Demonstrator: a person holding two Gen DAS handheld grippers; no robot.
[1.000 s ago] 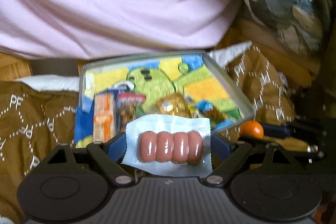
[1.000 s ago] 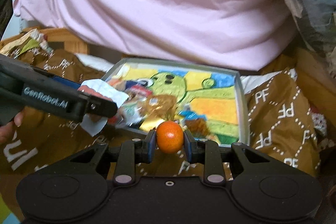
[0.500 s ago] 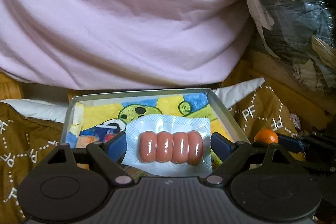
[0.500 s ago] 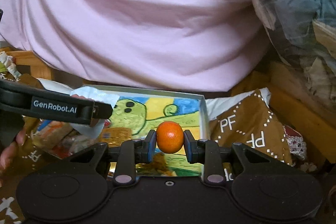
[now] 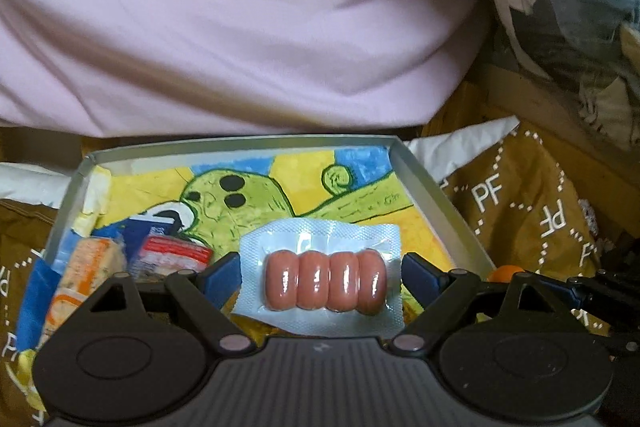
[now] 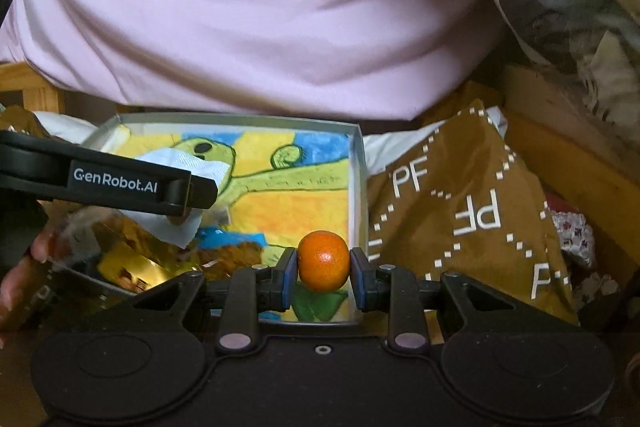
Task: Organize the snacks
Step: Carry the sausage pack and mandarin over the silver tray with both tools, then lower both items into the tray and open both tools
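My left claw (image 5: 321, 277) grips a 4-sausage pack (image 5: 325, 285), my right claw (image 6: 324, 267) a mandarin (image 6: 324, 261); ahead, a tray (image 5: 434, 193) holds snack packets (image 5: 86, 269).

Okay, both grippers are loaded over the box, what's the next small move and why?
Probably lower the right gripper a little and release the orange into the box. It is pinched between the pads and hangs above bare painted floor near the box's right wall, while the left gripper holds the sausage pack over the more crowded side with other snack packets.
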